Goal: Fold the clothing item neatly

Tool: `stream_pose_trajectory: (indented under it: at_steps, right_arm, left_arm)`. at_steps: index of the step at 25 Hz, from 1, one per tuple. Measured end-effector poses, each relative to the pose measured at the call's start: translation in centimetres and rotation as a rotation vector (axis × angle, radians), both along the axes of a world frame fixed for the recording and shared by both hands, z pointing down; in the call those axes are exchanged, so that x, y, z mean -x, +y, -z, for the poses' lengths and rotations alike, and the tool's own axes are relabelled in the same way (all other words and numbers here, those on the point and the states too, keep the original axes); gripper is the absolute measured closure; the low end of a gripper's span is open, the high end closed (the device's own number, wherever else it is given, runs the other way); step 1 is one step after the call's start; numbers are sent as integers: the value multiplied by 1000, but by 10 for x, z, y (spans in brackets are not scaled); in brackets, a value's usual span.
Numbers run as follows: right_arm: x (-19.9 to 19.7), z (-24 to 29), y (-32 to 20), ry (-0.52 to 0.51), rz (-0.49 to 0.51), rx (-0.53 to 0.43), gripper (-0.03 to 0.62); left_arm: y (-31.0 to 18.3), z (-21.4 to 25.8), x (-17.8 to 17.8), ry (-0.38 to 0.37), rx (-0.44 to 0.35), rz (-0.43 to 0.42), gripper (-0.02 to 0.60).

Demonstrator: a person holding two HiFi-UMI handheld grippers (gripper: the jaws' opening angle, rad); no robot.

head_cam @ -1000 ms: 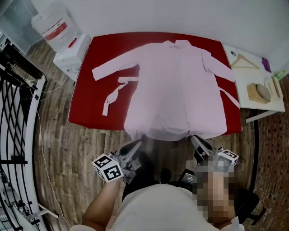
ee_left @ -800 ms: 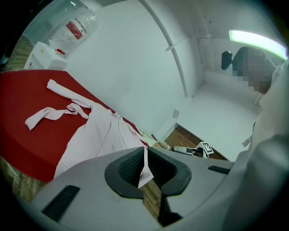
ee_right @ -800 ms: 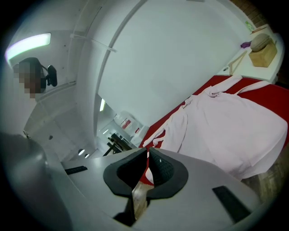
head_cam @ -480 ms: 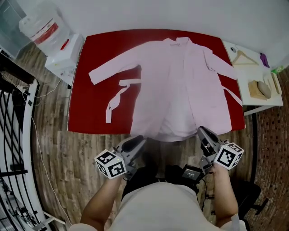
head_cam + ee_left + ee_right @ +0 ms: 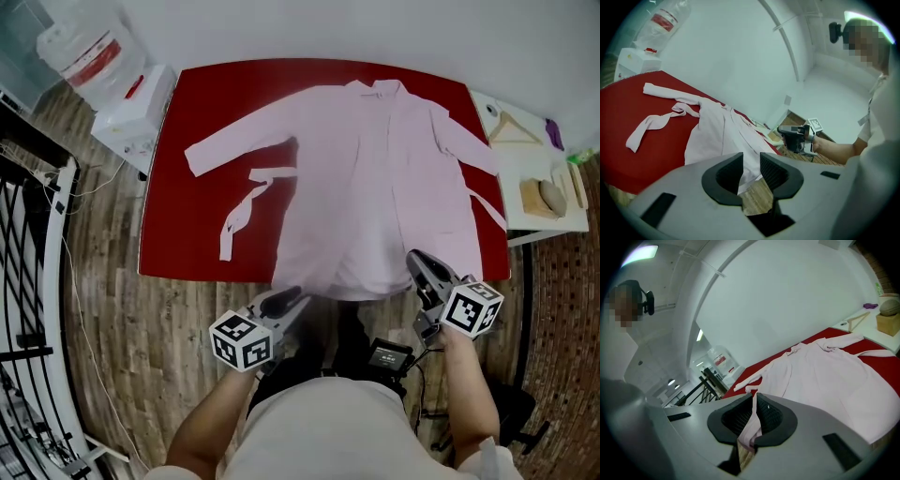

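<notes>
A pale pink robe lies spread front-up on the red table, sleeves out to both sides, its hem hanging over the near edge. A loose pink sash lies left of it. My left gripper hovers just off the near edge below the hem's left part. Its jaws are opening, and the hem shows beyond the gap with neither pad pressing on it. My right gripper is at the hem's right part, shut on a fold of pink cloth between its pads.
A water jug and a white box stand at the table's far left. A white side table on the right bears a wooden hanger and small items. Black metal railing lines the left side. Wooden floor surrounds the table.
The left gripper's jaws have parted and it has drawn back a little from the hem. The right gripper has stayed shut on the hem and moved slightly toward the table.
</notes>
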State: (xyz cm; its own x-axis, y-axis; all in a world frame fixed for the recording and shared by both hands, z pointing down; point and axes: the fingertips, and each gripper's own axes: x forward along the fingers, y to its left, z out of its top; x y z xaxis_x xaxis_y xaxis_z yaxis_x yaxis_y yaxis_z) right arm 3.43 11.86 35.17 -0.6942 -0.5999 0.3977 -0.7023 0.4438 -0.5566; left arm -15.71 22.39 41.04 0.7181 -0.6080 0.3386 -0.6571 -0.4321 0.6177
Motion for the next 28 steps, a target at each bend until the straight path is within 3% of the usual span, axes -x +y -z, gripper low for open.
stream_pose_trajectory:
  at_steps: [6, 11, 24, 28]
  right_arm:
    - [7, -13, -40, 49, 78, -4, 579]
    - [9, -31, -75, 105, 126, 0, 579]
    - [13, -103, -194, 236, 82, 80, 574]
    - [26, -124, -231, 297, 96, 86, 508]
  left_arm:
    - [-12, -20, -13, -90, 38, 14, 486]
    - [-21, -44, -27, -187, 83, 22, 442]
    - [-32, -113, -59, -533, 196, -9, 425]
    - [-31, -124, -59, -595, 247, 12, 425]
